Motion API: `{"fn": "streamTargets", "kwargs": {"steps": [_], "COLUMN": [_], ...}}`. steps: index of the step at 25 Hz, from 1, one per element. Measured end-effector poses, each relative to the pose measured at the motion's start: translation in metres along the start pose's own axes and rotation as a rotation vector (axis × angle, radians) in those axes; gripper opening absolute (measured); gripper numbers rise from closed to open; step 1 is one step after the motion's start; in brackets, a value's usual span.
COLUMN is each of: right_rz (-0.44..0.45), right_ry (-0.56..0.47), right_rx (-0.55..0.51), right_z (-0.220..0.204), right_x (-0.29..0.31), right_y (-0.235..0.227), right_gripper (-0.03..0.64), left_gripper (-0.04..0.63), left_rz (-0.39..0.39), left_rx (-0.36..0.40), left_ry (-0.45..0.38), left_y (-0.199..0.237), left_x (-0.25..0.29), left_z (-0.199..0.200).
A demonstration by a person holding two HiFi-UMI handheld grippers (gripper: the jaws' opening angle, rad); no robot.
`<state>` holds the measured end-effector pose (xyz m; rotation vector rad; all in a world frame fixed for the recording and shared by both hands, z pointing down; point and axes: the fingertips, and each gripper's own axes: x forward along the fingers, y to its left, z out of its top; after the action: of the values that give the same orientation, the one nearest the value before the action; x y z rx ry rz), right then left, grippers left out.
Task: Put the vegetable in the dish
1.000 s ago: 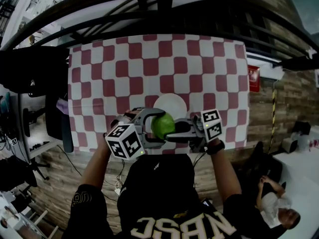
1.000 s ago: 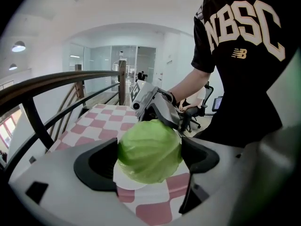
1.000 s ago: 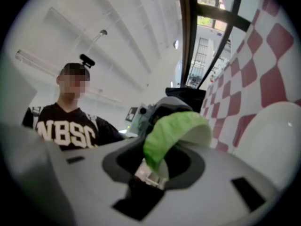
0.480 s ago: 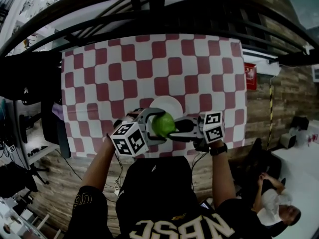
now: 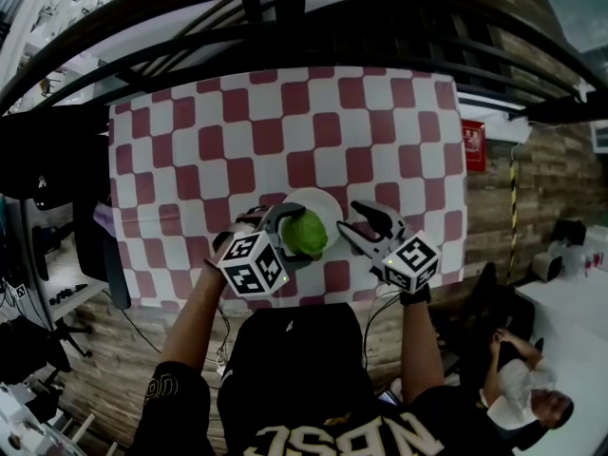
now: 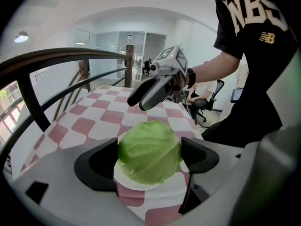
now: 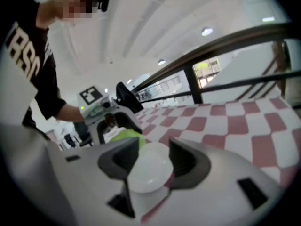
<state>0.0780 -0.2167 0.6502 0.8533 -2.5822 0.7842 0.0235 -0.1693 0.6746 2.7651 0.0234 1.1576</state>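
Observation:
A round green cabbage (image 5: 307, 233) sits between the jaws of my left gripper (image 5: 291, 237), and both pads press on its sides. It is over the near part of a white dish (image 5: 326, 202) on the red-and-white checked table (image 5: 285, 131); whether it rests on the dish I cannot tell. In the left gripper view the cabbage (image 6: 149, 150) covers most of the dish (image 6: 126, 183). My right gripper (image 5: 358, 220) is off to the right of the cabbage. Its jaws are opening with nothing between them. In the right gripper view, the gripper (image 7: 153, 149) faces the dish (image 7: 149, 172) and the cabbage (image 7: 123, 136).
A black railing (image 5: 285, 17) curves past the table's far edge. Dark equipment (image 5: 47, 150) stands left of the table. A seated person (image 5: 518, 388) is on the floor side at lower right. A red sign (image 5: 473, 146) hangs right of the table.
My right gripper has let go of the cabbage, opened and swung away to the right. The left gripper keeps the cabbage and has edged slightly toward the dish.

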Motion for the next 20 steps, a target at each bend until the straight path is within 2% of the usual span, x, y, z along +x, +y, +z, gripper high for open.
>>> {"fn": "streamTargets", "kwargs": {"steps": [2, 6, 14, 20], "right_rz": [-0.076, -0.177, -0.249, -0.267], "right_ry": [0.001, -0.017, -0.062, -0.074], "right_rx": [-0.088, -0.14, -0.086, -0.073], "right_z": [0.003, 0.005, 0.0, 0.004], "right_x": [0.001, 0.004, 0.0, -0.008], "right_y": [0.0, 0.004, 0.005, 0.004], "right_gripper": [0.196, 0.196, 0.196, 0.196], "left_gripper": [0.44, 0.44, 0.442, 0.44], "left_rz": [0.017, 0.045, 0.094, 0.137], "left_rx": [0.006, 0.001, -0.02, 0.021], "left_ry": [0.03, 0.07, 0.116, 0.151], "left_y": [0.002, 0.009, 0.019, 0.02], "left_x": [0.008, 0.024, 0.04, 0.053], "left_z": [-0.003, -0.01, -0.014, -0.011]}}
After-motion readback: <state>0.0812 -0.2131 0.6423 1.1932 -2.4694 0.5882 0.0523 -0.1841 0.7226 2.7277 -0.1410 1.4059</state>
